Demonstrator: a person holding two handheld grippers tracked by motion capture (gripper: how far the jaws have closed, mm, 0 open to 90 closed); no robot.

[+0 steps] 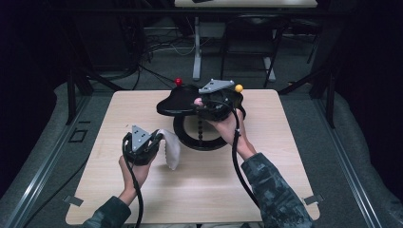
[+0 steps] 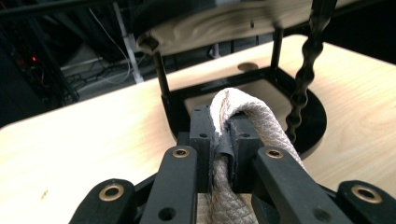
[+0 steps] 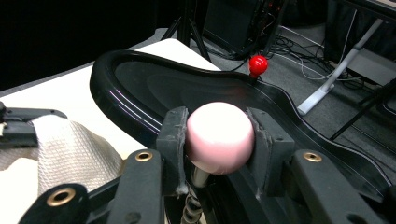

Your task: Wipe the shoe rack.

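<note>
My left gripper (image 1: 158, 136) is shut on a fold of a whitish textured cloth (image 1: 172, 151), which hangs from its jaws onto the table. In the left gripper view the cloth (image 2: 261, 123) arches over the closed jaws of the left gripper (image 2: 218, 126). My right gripper (image 1: 199, 102) is shut on a pink ball (image 3: 219, 135), the knob on top of a twisted rod (image 2: 303, 79). That rod belongs to a black stand with a ring base (image 1: 199, 140) and a curvy glossy black top (image 3: 154, 88). The cloth (image 3: 70, 149) lies just left of the stand.
A red ball (image 1: 178, 81) and a yellow ball (image 1: 238, 88) top the stand's other posts. The light wooden table (image 1: 266, 190) has free room in front and to the left. Table legs and cables fill the dark floor behind.
</note>
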